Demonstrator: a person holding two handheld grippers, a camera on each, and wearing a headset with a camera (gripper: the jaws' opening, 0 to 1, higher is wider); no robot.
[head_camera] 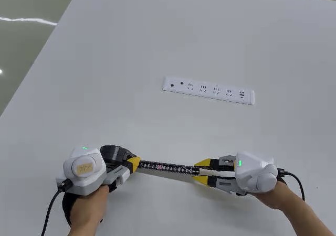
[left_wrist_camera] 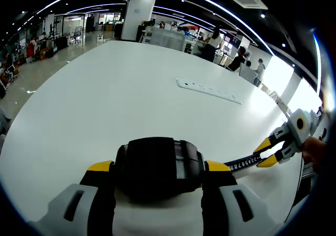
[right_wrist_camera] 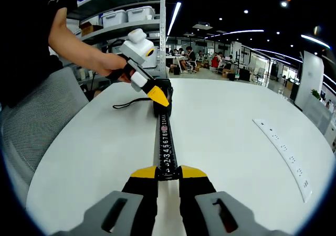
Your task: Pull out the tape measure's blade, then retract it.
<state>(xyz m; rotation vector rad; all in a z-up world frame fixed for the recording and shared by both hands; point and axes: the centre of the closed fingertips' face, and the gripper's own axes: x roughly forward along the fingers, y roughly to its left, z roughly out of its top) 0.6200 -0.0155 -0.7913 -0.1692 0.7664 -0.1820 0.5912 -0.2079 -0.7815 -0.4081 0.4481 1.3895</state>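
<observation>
A black tape measure case (head_camera: pixel 116 156) sits at the near left of the white table, and my left gripper (head_camera: pixel 131 165) is shut on it. In the left gripper view the case (left_wrist_camera: pixel 157 165) sits between the yellow-tipped jaws. Its black blade (head_camera: pixel 168 168) with white numbers runs out to the right, just above the table. My right gripper (head_camera: pixel 202 171) is shut on the blade's end. In the right gripper view the blade (right_wrist_camera: pixel 164 141) stretches from my right gripper (right_wrist_camera: pixel 168 174) to the case (right_wrist_camera: pixel 164 97), where the left gripper (right_wrist_camera: pixel 157 96) holds it.
A white power strip (head_camera: pixel 209 90) lies flat mid-table, beyond the grippers. It shows as the power strip (left_wrist_camera: pixel 209 90) in the left gripper view and the power strip (right_wrist_camera: pixel 286 154) at the right gripper view's right. A grey mesh chair (right_wrist_camera: pixel 37 120) stands by the table edge.
</observation>
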